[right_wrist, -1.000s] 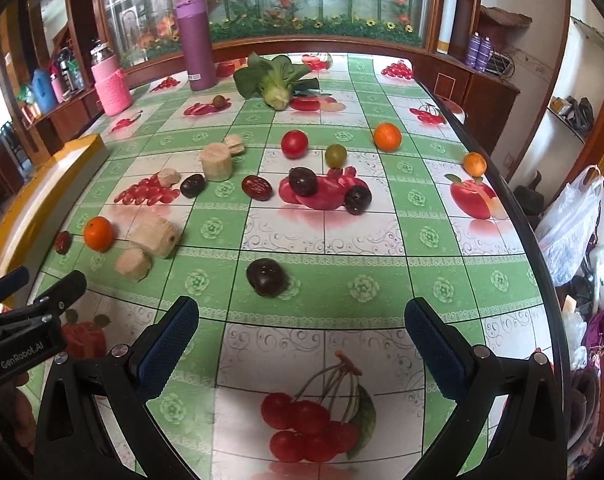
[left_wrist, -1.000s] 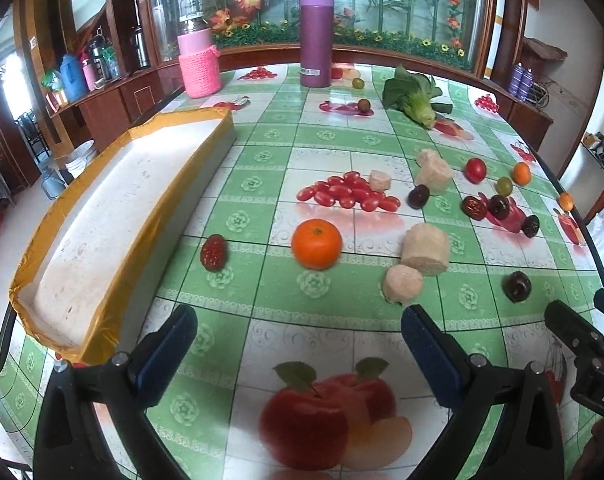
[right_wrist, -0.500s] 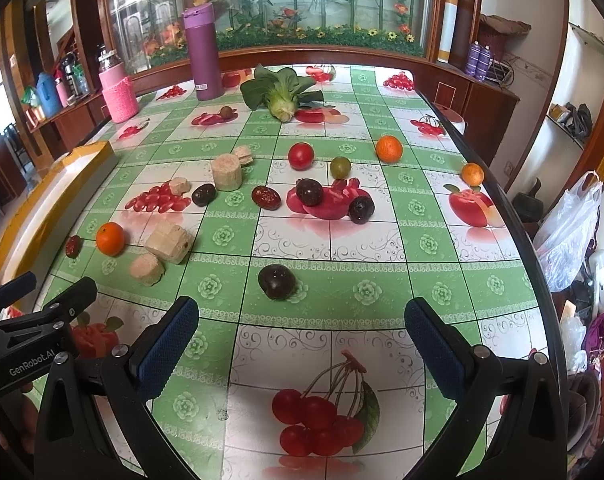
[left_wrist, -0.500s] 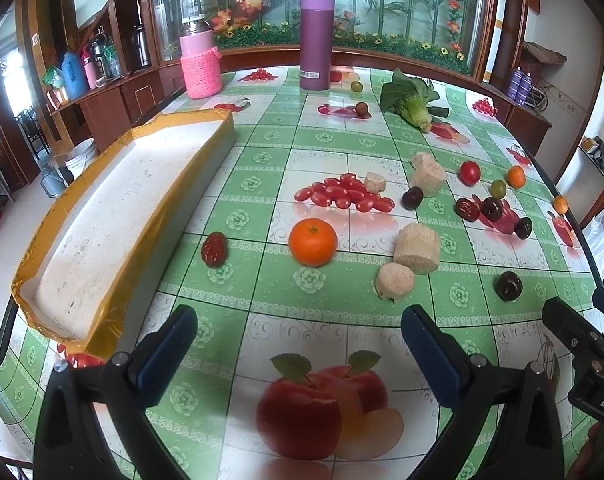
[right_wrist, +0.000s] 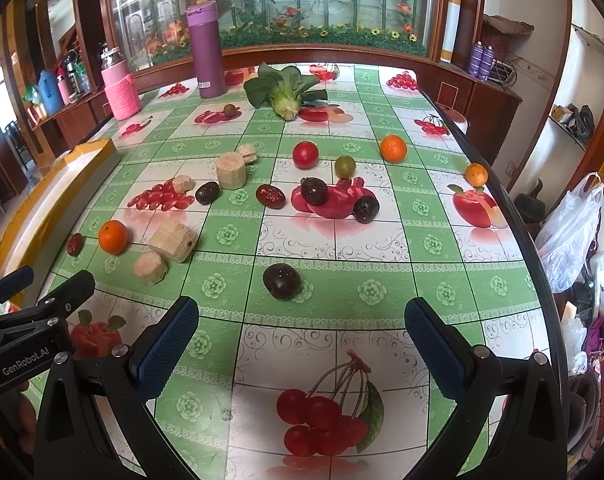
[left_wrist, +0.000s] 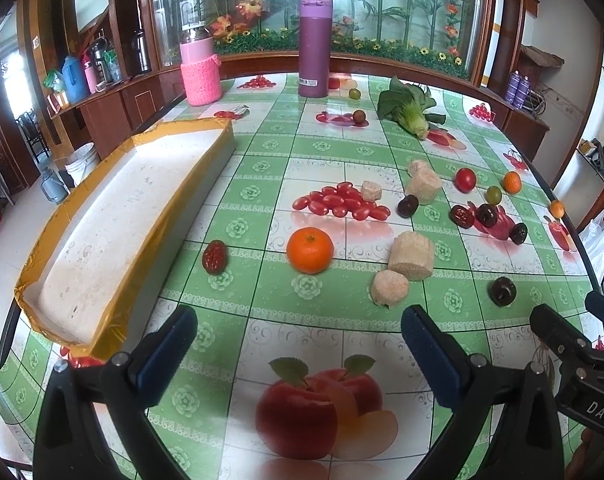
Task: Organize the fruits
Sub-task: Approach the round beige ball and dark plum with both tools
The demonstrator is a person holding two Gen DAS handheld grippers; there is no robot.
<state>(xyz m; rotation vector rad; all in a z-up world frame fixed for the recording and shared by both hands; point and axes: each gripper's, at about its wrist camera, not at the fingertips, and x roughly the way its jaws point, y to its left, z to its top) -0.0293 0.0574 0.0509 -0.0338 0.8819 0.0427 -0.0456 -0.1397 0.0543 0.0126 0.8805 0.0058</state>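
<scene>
Both tools hung open & empty above the worktop [left_wrist: 342, 148]: left tool [left_wrist: 298, 344] w/ an orange [left_wrist: 310, 250] just ahead, right tool [right_wrist: 302, 336] w/ a dark plum [right_wrist: 282, 281] just ahead. Other fruit lay scattered across the worktop; long tray [left_wrist: 114, 232] sat at left edge.

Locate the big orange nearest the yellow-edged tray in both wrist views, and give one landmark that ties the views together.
Left wrist view: the orange sits at centre, ahead of the open left gripper, right of a red date.
Right wrist view: the same orange lies far left, mid-height, beside that date.
Shared landmark: the purple flask at the table's far end.
</scene>
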